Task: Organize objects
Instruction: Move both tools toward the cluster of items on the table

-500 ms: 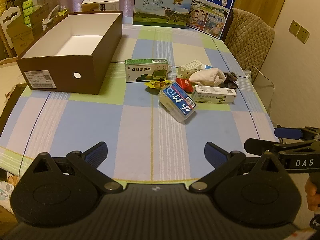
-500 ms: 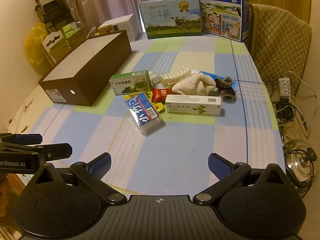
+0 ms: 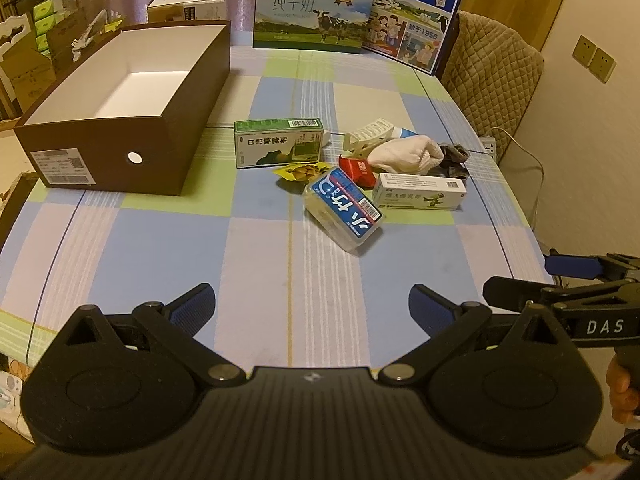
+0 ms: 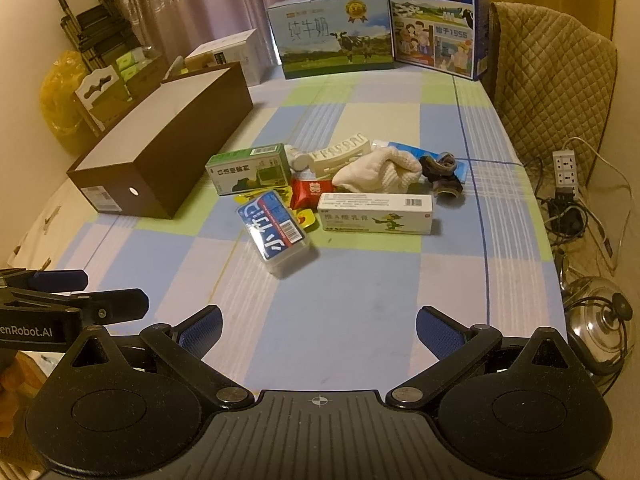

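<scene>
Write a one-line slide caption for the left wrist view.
Open left tongs face a cluttered checked tablecloth, with an empty brown cardboard box waiting left of the pile.

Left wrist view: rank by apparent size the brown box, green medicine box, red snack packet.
1. brown box, largest by far
2. green medicine box
3. red snack packet, smallest, though partly hidden under the white sock

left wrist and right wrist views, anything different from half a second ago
Nothing visibly changed. Both the left gripper and the right gripper stay open and empty over the near edge of the table. The pile of small items, with the clear case with the blue label nearest, lies where it was, and the brown box stays empty.
</scene>
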Tool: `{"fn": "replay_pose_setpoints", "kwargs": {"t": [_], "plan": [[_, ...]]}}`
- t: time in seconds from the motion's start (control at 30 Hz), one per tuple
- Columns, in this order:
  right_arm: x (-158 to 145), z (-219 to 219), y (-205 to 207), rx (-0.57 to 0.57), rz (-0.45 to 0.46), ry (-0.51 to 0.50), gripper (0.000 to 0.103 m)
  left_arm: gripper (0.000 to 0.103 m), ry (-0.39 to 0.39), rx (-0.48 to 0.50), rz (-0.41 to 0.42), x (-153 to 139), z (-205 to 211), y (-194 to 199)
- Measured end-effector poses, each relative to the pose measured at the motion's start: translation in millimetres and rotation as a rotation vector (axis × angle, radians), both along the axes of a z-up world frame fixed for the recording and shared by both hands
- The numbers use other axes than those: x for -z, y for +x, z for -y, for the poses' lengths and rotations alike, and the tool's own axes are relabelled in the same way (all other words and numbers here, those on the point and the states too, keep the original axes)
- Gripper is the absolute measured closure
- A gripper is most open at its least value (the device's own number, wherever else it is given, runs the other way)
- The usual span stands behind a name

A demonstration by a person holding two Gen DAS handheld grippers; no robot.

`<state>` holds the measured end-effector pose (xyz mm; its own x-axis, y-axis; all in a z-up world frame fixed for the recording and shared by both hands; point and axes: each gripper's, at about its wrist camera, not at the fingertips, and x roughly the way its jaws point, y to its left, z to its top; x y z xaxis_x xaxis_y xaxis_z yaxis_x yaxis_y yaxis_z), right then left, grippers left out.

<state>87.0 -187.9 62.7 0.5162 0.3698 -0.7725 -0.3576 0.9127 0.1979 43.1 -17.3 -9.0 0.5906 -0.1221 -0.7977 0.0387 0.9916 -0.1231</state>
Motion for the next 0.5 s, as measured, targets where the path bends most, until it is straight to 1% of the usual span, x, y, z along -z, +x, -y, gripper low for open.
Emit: {"fn": "replay_pose_setpoints", "kwargs": {"t": [0.13, 0.5], "plan": [[2, 2, 4, 0.007, -0.008, 0.006, 0.002, 0.001, -0.008, 0.010, -0.005, 2, 2, 6], [8, 12, 17, 0.045, -0.007, 0.031, 0.002, 0.001, 0.002, 0.031, -0.009, 10, 9, 29]]}}
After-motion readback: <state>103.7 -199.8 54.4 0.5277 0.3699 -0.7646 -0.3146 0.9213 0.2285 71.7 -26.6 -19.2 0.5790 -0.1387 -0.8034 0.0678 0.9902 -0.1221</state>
